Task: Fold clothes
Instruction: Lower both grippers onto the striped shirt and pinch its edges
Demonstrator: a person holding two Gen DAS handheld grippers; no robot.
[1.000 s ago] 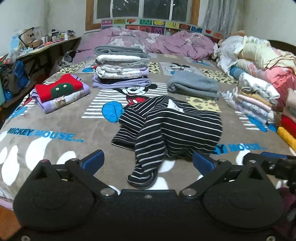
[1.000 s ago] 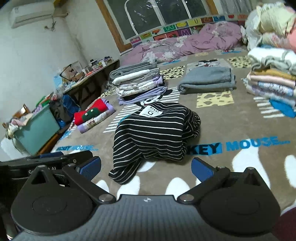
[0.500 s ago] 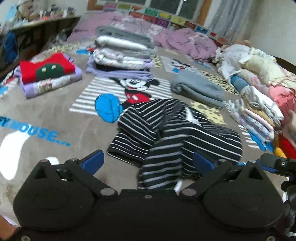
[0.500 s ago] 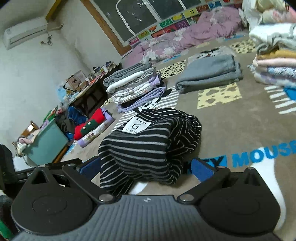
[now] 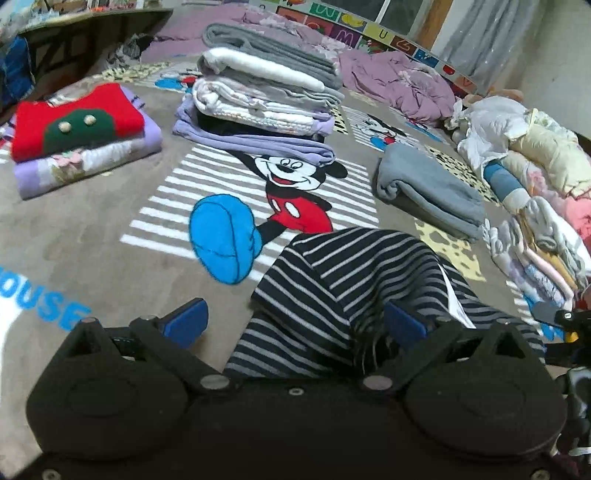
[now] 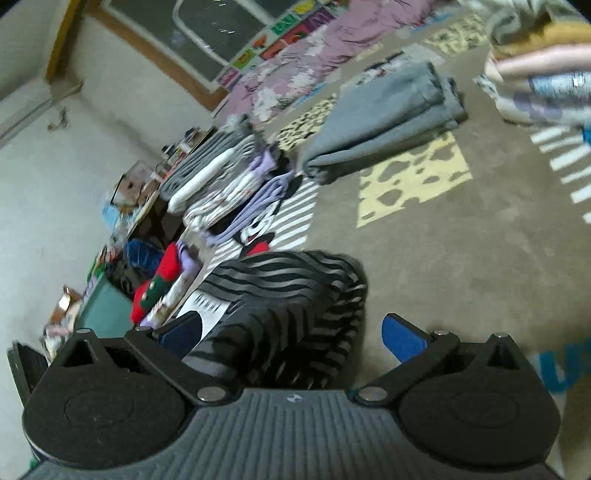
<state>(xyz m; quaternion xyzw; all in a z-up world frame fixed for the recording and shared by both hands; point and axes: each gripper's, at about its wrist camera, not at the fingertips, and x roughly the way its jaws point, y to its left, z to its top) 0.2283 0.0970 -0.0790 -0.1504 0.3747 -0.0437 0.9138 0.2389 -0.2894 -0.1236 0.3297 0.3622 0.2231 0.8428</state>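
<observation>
A black-and-white striped garment (image 5: pixel 354 288) lies crumpled on the brown Mickey Mouse blanket (image 5: pixel 92 229). My left gripper (image 5: pixel 295 325) is open right at its near edge, with the striped cloth bunched between the blue fingers and against the right fingertip (image 5: pixel 404 325). In the right wrist view the same striped garment (image 6: pixel 284 295) fills the gap of my right gripper (image 6: pixel 295 332), which is also open and tilted; a white label shows by its left fingertip (image 6: pixel 181 332).
A tall stack of folded clothes (image 5: pixel 262 99) stands behind, a red and lilac pile (image 5: pixel 77 136) at the left, a folded grey garment (image 5: pixel 428 192) at the right. More folded piles (image 5: pixel 535 243) line the right edge. A desk (image 5: pixel 74 33) stands beside the bed.
Both grippers have moved forward and down onto the striped garment, which now lies between their fingers. The right gripper has tilted, and its view is blurred by motion.
</observation>
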